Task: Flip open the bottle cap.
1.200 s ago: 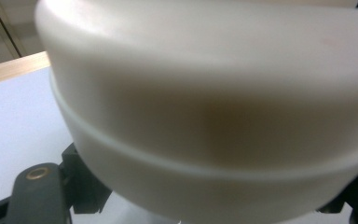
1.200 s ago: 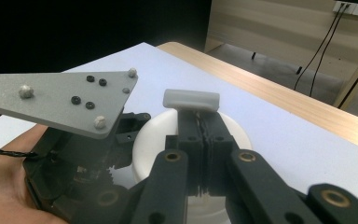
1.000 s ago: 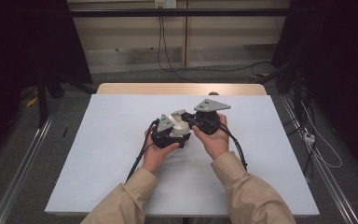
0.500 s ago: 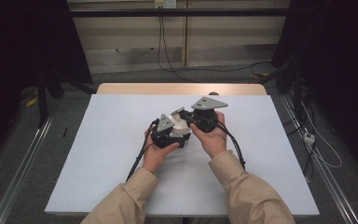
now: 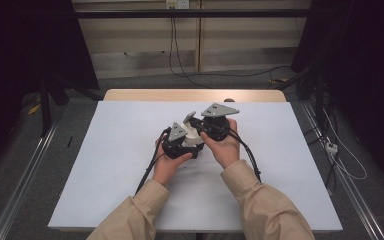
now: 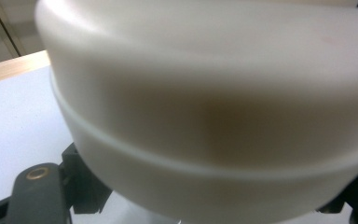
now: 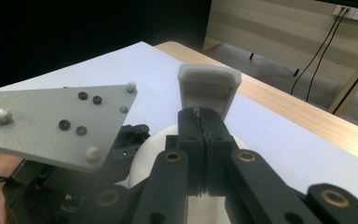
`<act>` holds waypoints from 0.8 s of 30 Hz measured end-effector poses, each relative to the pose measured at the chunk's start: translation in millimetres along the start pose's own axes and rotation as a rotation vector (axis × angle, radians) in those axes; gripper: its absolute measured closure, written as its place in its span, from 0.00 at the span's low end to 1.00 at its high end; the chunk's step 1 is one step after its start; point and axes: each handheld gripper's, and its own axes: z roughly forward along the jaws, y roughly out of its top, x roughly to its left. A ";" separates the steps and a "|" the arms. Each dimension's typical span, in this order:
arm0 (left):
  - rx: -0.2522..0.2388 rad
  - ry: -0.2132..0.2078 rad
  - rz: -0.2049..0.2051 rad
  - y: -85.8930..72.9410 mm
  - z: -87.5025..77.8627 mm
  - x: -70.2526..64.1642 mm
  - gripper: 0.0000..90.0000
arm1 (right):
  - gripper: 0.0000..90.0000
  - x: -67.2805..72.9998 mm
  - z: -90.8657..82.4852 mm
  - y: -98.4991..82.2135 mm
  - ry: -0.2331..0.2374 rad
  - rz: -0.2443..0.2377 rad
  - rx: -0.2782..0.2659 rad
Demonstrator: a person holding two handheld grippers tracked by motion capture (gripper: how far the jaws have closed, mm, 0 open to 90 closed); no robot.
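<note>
Both hands hold their grippers close together above the middle of the white table [image 5: 105, 165]. Between them is a round white container [image 6: 205, 116], which looms very near in the left gripper view. My left gripper [image 5: 194, 142] is shut on it, with black jaw parts showing at its lower left and right. My right gripper [image 7: 206, 135] has its jaws pressed together on a white upright tab [image 7: 208, 86] that rises from the container [image 7: 154, 144]. The left gripper's grey plate [image 7: 56, 123] lies just to the left of my right jaws.
A wooden strip [image 5: 195, 95] borders the table's far edge. Beyond it, cables [image 5: 172, 45] hang down a pale wall. Black cables [image 5: 147, 170] trail from the grippers toward the person. Metal rails [image 5: 25, 175] run along both sides.
The right gripper has edged slightly toward the left one. The left hand has stayed still, and both grips are unchanged.
</note>
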 end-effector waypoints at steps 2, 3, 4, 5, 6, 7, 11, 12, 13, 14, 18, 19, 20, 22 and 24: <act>0.000 -0.001 0.000 0.0 0.0 0.1 0.21 | 0.98 0.1 1.5 1.1 -0.003 -0.002 0.002; 0.000 0.000 0.000 0.0 0.0 0.0 0.21 | 0.98 -0.2 2.9 2.2 -0.003 -0.002 -0.001; 0.000 0.000 0.000 0.0 0.0 0.1 0.21 | 0.98 -0.2 2.9 2.2 -0.003 -0.002 -0.001; -0.001 -0.001 0.000 0.0 0.0 0.1 0.21 | 0.98 -0.4 3.5 2.8 -0.004 -0.003 -0.001; 0.000 -0.001 0.000 0.0 0.1 0.1 0.21 | 0.98 -0.6 4.0 3.3 -0.005 -0.002 -0.002; 0.000 0.000 0.003 0.0 0.0 0.3 0.21 | 0.98 -1.3 5.2 4.0 -0.003 0.002 -0.004; -0.001 -0.001 0.006 0.0 0.1 0.7 0.21 | 0.98 -2.3 7.3 4.6 -0.008 0.004 -0.004; -0.001 -0.001 0.006 0.0 0.1 0.7 0.21 | 0.98 -2.7 8.1 4.7 -0.009 0.001 -0.002; -0.001 -0.002 0.005 0.0 0.1 0.8 0.21 | 0.98 -3.1 8.7 4.9 -0.011 0.001 -0.001; -0.002 -0.003 0.004 0.0 0.1 0.9 0.21 | 0.98 -3.5 9.2 5.1 -0.010 0.001 -0.002; -0.002 -0.004 0.003 -0.1 0.2 0.9 0.21 | 0.98 -4.6 10.6 7.2 -0.013 -0.002 -0.004; -0.002 -0.003 0.003 -0.1 0.2 0.9 0.21 | 0.98 -4.7 11.1 7.8 -0.013 -0.003 -0.003; -0.003 -0.003 -0.001 -0.2 0.2 0.6 0.21 | 0.98 -4.9 11.6 8.3 -0.013 -0.003 -0.003; -0.003 -0.003 -0.002 -0.2 0.2 0.6 0.21 | 0.98 -5.1 12.7 9.2 -0.012 -0.002 -0.005; -0.003 -0.004 0.000 -0.2 0.2 0.8 0.21 | 0.98 -4.7 14.0 10.0 -0.013 -0.004 -0.005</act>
